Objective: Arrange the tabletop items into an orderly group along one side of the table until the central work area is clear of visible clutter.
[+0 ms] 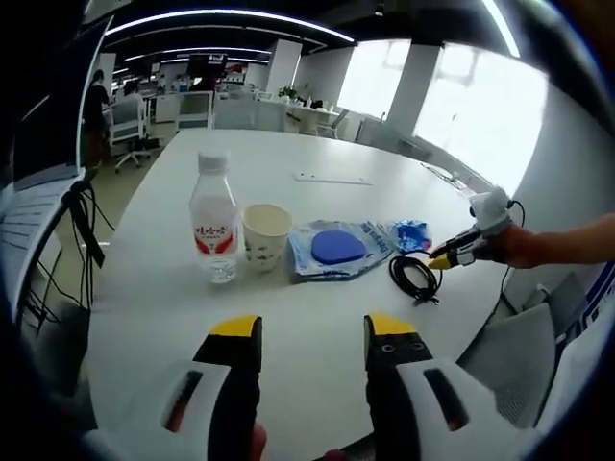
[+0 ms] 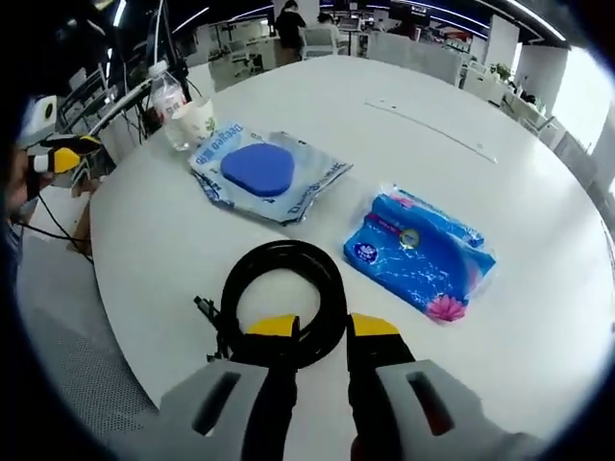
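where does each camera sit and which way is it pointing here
Left gripper view: rides the left gripper, looking across the white table at the water bottle, paper cup and blue-disc packet; the right gripper and a forearm come in from the right.
Right gripper view: rides the right gripper, looking down at the black cable coil by its tips, the tissue pack beyond.
Shared: table, bottle, cup, packet, coil, tissue pack.
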